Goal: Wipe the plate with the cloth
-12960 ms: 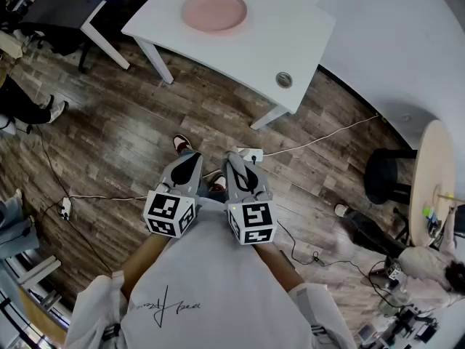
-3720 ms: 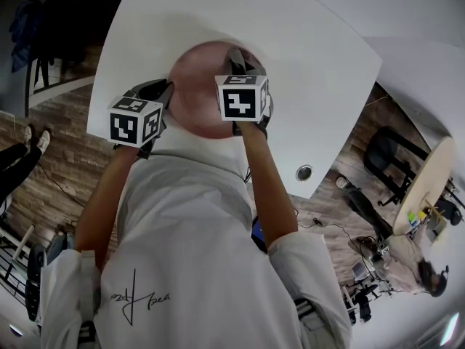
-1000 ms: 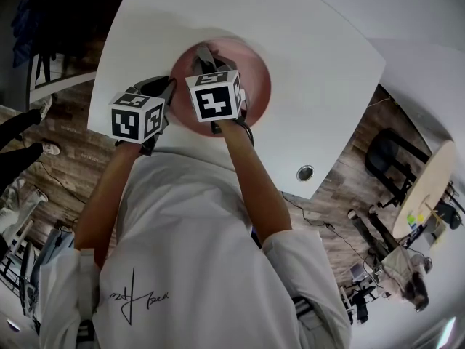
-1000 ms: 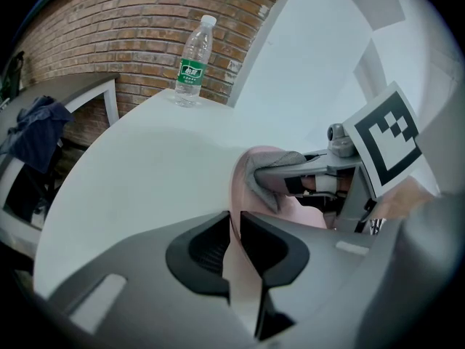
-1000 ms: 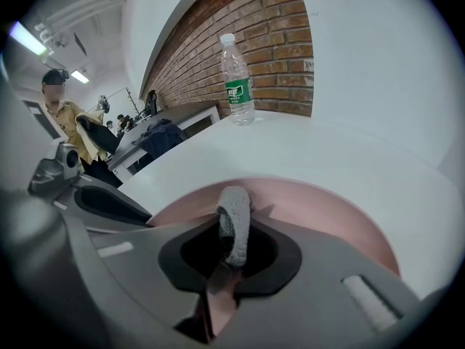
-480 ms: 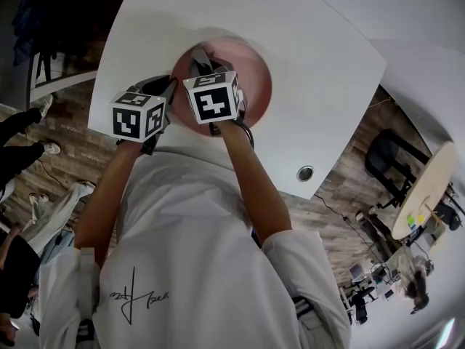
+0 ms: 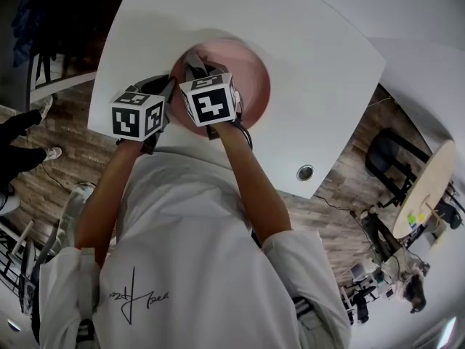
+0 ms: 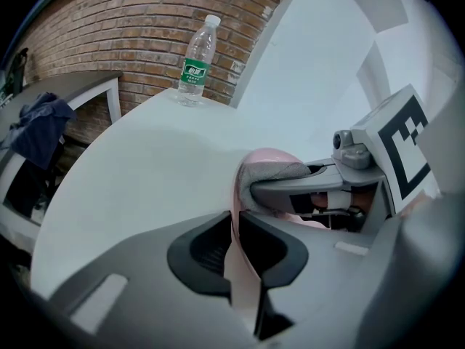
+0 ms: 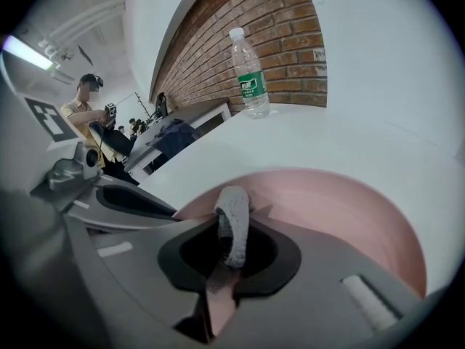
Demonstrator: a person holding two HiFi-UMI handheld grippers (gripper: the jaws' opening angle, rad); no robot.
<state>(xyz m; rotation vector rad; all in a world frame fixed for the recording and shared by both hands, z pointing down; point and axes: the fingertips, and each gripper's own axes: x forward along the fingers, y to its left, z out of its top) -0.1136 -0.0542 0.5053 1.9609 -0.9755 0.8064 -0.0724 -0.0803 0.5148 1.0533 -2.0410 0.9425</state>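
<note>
A pink plate (image 7: 247, 75) lies on the white table (image 7: 320, 49). My left gripper (image 8: 236, 227) is shut on the plate's near left rim (image 8: 234, 260). In the head view its marker cube (image 7: 136, 115) sits left of the plate. My right gripper (image 9: 231, 242) is shut on a grey knitted cloth (image 9: 232, 224), whose folded end sticks out beyond the jaws over the plate's (image 9: 349, 209) left part. The cloth (image 8: 275, 171) also shows in the left gripper view, pressed against the plate. The right marker cube (image 7: 209, 99) hides the plate's near edge.
A plastic water bottle (image 9: 251, 75) with a green label stands at the table's far edge, in front of a brick wall; the bottle (image 8: 196, 60) is well beyond the plate. A round cable hole (image 7: 305, 171) is near the table's right front. A person (image 9: 87, 111) sits far off.
Thirteen seconds ago both grippers hung away from the table. Over the last second the right gripper with the cloth slid slightly left across the plate; the left gripper kept its hold on the rim.
</note>
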